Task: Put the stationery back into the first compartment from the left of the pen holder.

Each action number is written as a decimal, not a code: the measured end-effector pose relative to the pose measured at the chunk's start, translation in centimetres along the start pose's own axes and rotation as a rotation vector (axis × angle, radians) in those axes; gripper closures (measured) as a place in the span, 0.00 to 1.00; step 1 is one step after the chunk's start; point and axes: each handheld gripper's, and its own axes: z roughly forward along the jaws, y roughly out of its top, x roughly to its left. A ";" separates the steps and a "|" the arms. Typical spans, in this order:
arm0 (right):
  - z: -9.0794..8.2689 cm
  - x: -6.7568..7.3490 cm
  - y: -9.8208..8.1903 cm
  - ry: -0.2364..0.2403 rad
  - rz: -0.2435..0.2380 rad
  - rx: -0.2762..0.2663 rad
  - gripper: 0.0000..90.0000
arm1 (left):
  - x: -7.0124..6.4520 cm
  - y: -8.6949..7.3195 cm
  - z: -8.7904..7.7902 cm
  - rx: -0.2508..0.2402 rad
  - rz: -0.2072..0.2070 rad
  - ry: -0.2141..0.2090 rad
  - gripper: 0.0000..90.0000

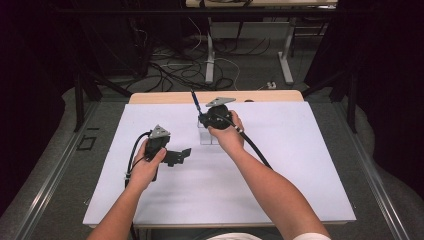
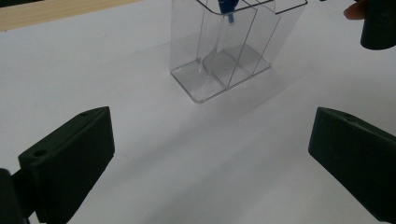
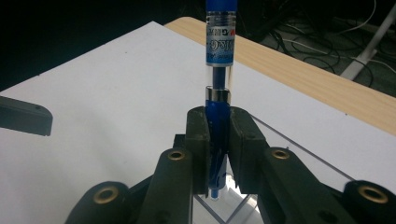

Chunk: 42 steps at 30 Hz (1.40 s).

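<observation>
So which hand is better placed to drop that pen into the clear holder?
The right. Its gripper already clamps the pen upright above the holder. The left gripper is open, holds nothing and sits off to the side.

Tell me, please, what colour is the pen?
Blue with a clear barrel, best seen in the right gripper view.

Blue pen point(image 3: 219, 93): white label print on barrel, blurred, not legible.
</observation>
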 end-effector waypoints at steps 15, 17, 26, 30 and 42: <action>-0.4 -0.5 0.0 -0.002 0.068 -0.017 0.70 | 0.0 -0.1 0.1 0.002 0.004 -0.001 0.00; -0.8 -0.6 0.1 -0.009 0.068 -0.016 0.63 | 0.1 -0.1 0.0 0.011 0.010 0.000 0.00; -3.0 -1.1 -0.1 -0.016 0.081 -0.026 0.41 | 0.2 -0.1 -0.1 0.003 -0.004 0.009 0.00; -3.8 -1.2 -0.3 -0.047 0.081 0.041 0.23 | 0.3 -0.1 -0.1 0.002 -0.008 0.012 0.00; -8.0 -1.9 -1.3 -0.113 0.025 0.046 0.04 | 0.4 -0.2 -0.3 -0.005 -0.015 0.018 0.00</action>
